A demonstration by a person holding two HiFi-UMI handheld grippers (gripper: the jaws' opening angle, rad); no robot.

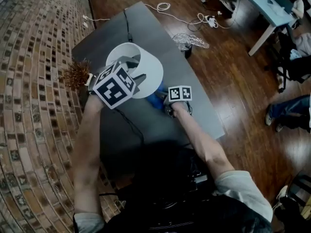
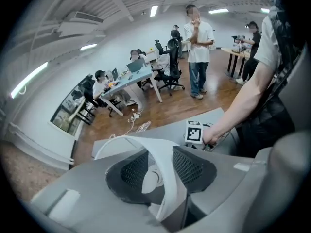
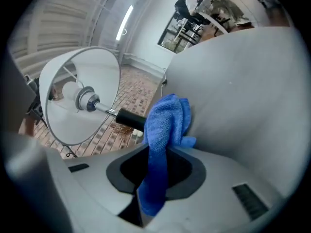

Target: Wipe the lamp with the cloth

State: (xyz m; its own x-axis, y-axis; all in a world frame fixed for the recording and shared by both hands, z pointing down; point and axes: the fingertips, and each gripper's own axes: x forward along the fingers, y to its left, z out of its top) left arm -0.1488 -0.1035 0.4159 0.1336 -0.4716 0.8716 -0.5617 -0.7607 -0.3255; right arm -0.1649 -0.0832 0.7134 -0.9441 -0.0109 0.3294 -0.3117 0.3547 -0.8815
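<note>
Right hand-held gripper pinching cloth, bulb inside lamp

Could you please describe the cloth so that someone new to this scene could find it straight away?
Find the dark grey table on the wooden floor, then the lamp with the white shade on it. Just right of the shade in the head view, the right gripper grips the cloth: soft, crumpled, the only bright blue thing on the table.
</note>
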